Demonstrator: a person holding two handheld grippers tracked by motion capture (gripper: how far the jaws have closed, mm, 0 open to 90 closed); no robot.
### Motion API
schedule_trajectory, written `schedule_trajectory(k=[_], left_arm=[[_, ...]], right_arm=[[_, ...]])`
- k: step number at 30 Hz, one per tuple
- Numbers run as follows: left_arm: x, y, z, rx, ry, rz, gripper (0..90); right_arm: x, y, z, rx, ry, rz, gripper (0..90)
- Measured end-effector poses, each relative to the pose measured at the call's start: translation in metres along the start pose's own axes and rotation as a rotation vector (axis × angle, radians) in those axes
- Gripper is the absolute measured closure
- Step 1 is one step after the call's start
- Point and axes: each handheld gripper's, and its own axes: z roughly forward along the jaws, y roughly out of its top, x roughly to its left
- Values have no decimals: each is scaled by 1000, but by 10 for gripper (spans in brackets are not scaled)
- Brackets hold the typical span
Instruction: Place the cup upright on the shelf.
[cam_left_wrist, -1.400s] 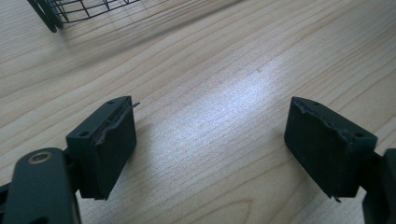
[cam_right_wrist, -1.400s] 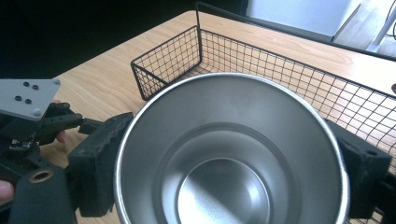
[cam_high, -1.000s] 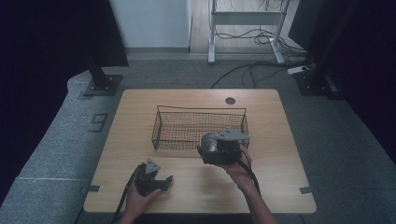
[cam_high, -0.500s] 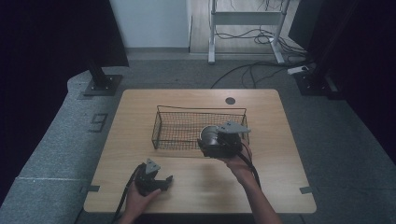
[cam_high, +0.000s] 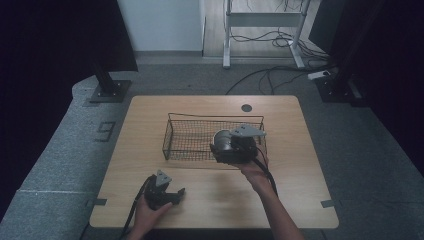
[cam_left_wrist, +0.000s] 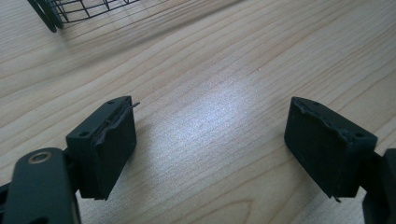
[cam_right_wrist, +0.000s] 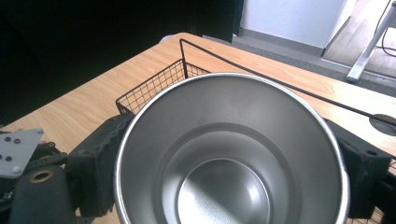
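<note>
Over the wire basket (cam_high: 190, 137), steel cup (cam_right_wrist: 229, 154) base hidden, right gripper (cam_high: 235, 147) clamped.

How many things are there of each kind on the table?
Black wire mesh basket: 1
Shiny round steel cup, held over the basket: 1
Black two-jaw grippers, left gripper and right gripper: 2
Total: 4

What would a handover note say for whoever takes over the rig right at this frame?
Right gripper: shut on the steel cup, held over the near right part of the wire basket, mouth facing the gripper's camera.
Left gripper: open, holding nothing, low over the bare wooden table near its front edge.
Done: cup picked up and brought to the basket.
Left: probably lower the cup into the basket, open the jaws, pull back.
</note>
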Motion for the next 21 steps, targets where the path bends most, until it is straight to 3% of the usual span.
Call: schedule_trajectory(k=[21], left_arm=[[0,0,0,1,-2,-1,167]], right_arm=[[-20,15,8,7,-34,30,138]])
